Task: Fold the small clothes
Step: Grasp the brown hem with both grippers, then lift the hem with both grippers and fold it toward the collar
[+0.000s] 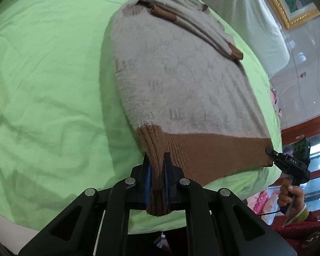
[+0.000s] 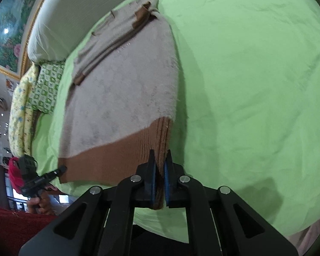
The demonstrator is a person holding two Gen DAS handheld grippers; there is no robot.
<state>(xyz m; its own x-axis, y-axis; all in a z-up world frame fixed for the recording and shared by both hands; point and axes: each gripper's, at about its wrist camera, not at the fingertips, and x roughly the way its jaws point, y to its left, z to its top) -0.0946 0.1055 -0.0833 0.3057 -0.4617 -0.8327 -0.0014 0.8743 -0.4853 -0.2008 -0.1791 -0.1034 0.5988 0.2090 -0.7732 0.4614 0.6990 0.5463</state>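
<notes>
The soft, limp sweater [image 1: 181, 81] is spread on the green sheet [image 1: 42, 85]. Its brown hem [image 1: 202, 151] is pinched at the near corners by the left gripper [image 1: 156, 170] and right gripper [image 2: 159, 170]; sagging is expected when lifted.

Bed spread with a light green sheet [image 2: 256, 74], creased, filling most of both views. White pillow [image 2: 59, 17] at the far end, against the wall. Gold-framed landscape painting [image 2: 8, 34] hung above it. Green-and-white patterned bedding [image 2: 47, 85] and a yellow floral quilt [image 2: 21, 111] piled at the bed's edge. Pale glossy wall [image 1: 305, 81] beyond; red-brown wooden cabinet [image 1: 309, 125] nearer, bright daylight behind.
</notes>
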